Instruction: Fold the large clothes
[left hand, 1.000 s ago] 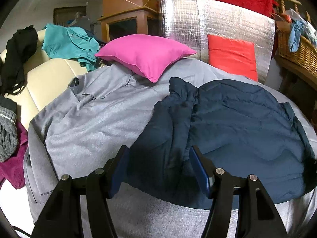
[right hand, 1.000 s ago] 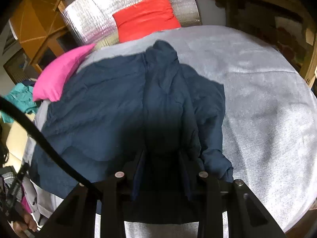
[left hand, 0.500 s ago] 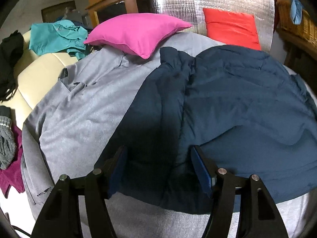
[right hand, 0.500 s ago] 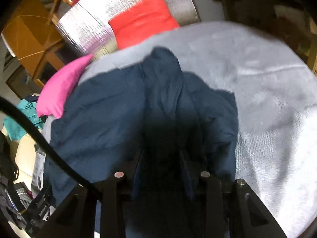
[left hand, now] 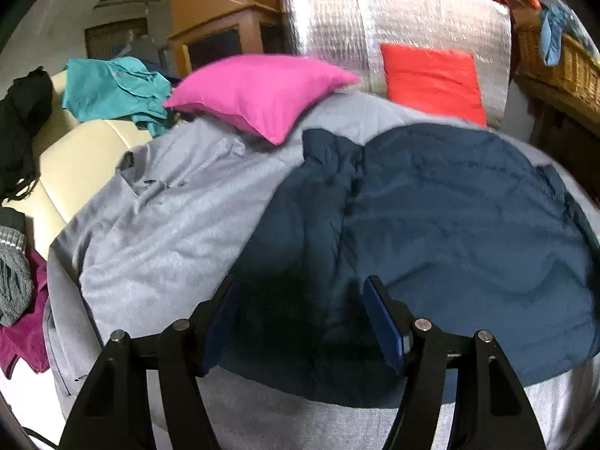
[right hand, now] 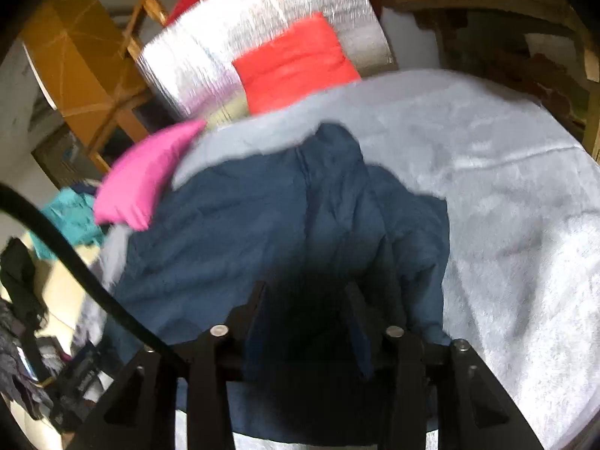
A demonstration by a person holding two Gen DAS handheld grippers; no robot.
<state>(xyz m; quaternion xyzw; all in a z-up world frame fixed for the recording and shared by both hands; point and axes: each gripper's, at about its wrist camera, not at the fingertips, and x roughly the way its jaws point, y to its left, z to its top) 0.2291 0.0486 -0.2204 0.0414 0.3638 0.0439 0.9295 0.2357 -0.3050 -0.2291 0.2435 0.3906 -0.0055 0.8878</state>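
Note:
A dark navy puffer jacket [left hand: 431, 217] lies spread on the grey bed cover [left hand: 168, 232]; it also shows in the right wrist view [right hand: 262, 225]. My left gripper [left hand: 302, 300] is open and hovers just above the jacket's near left part, with nothing between the jaws. My right gripper [right hand: 305, 300] is open over the jacket's near right part, where a fold [right hand: 337, 172] runs away from me. The cloth under its jaws lies in dark shadow, so contact is unclear.
A pink pillow [left hand: 258, 93] and a red cushion [left hand: 431, 78] lean at the bed's far end against a silver padded panel [left hand: 375, 33]. Teal clothes [left hand: 112, 90] lie on a cream chair at left. A wicker basket [left hand: 562, 63] stands at right. A black cable [right hand: 75, 262] crosses the right view.
Both views shifted; the left gripper pulled back and rose slightly from the jacket. The right gripper's jaws have spread a little over the jacket. The jacket itself lies as before.

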